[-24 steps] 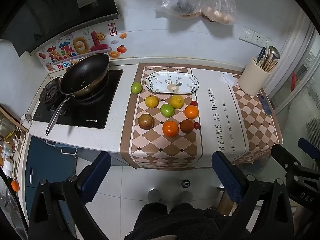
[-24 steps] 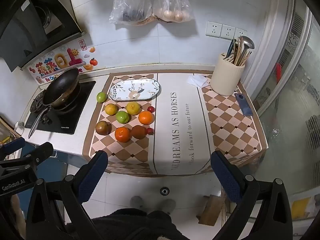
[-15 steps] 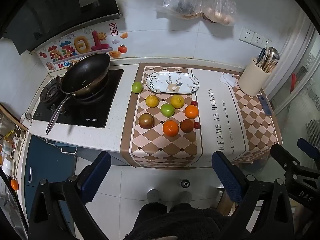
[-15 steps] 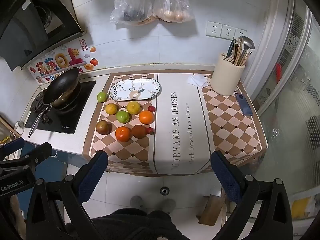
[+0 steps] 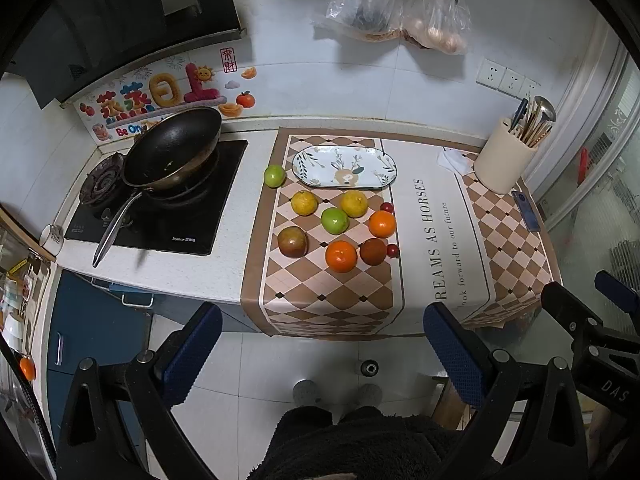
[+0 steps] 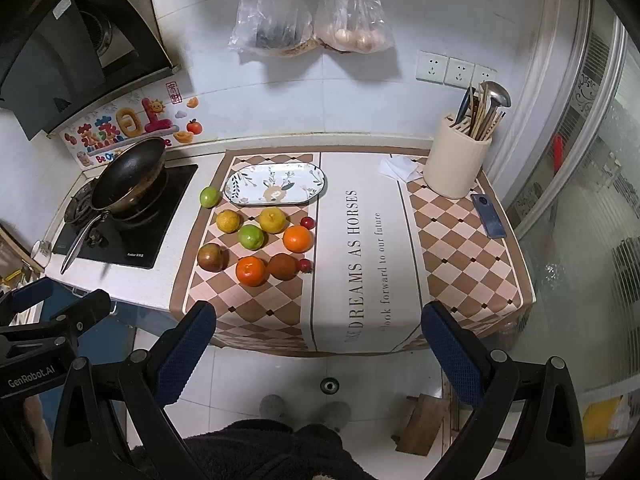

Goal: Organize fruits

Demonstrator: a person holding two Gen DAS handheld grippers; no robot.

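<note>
Several fruits lie on the checkered mat (image 5: 320, 292): two oranges (image 5: 341, 256), two yellow citrus (image 5: 305, 203), two green fruits (image 5: 334, 220), two brown fruits (image 5: 293, 241) and two small red ones (image 5: 393, 250). An empty oval patterned plate (image 5: 344, 167) sits behind them, also in the right wrist view (image 6: 275, 183). My left gripper (image 5: 320, 340) is open and empty, held well back from the counter above the floor. My right gripper (image 6: 318, 340) is open and empty too, equally far back.
A black wok (image 5: 173, 148) sits on the stove at left. A cream utensil holder (image 6: 456, 168), a white cloth (image 6: 400, 168) and a phone (image 6: 489, 215) are at the mat's right end. Plastic bags (image 6: 312, 20) hang on the wall.
Both views have drifted very slightly; the fruits and plate have not moved and both grippers stay open.
</note>
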